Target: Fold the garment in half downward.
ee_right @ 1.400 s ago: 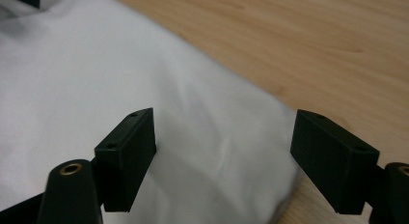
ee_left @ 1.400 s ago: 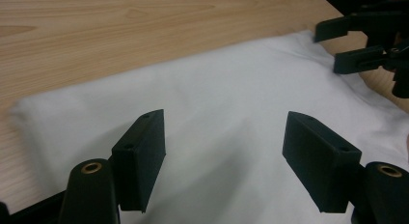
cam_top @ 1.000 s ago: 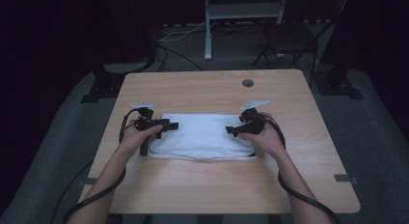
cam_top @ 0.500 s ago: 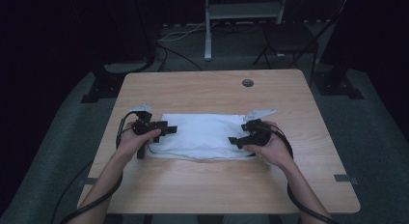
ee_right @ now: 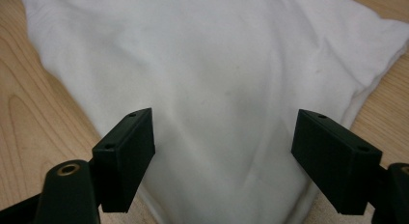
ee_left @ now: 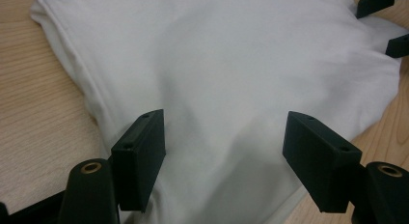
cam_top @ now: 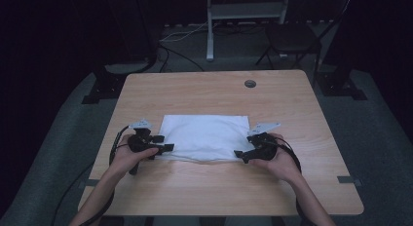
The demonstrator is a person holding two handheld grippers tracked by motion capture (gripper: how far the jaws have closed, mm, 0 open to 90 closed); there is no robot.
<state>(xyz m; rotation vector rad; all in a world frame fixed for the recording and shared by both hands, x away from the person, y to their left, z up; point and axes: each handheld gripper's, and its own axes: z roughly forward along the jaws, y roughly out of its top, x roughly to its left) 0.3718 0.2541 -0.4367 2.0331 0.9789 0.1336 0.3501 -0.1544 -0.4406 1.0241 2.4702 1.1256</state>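
Observation:
A folded white cloth [cam_top: 207, 136] lies flat in the middle of the wooden table [cam_top: 214, 94]. My left gripper [cam_top: 165, 144] sits at the cloth's near left corner, jaws open and pointing right. In the left gripper view the white cloth [ee_left: 231, 79] lies under and between the open left gripper [ee_left: 224, 147]. At the near right corner my right gripper [cam_top: 239, 154] is open and points left. The right gripper view has the open right gripper [ee_right: 224, 147] over a corner of the cloth [ee_right: 217, 74]. Neither pair of pads presses on the fabric.
A round cable hole [cam_top: 250, 83] sits near the table's far edge. A folding chair [cam_top: 292, 38] and a metal stand [cam_top: 210, 26] are on the floor behind the table. Bare wood lies all around the cloth.
Both hands have drawn back toward the near edge of the table, from the cloth's far corners to its near corners. The jaws stay open, and the cloth lies as before.

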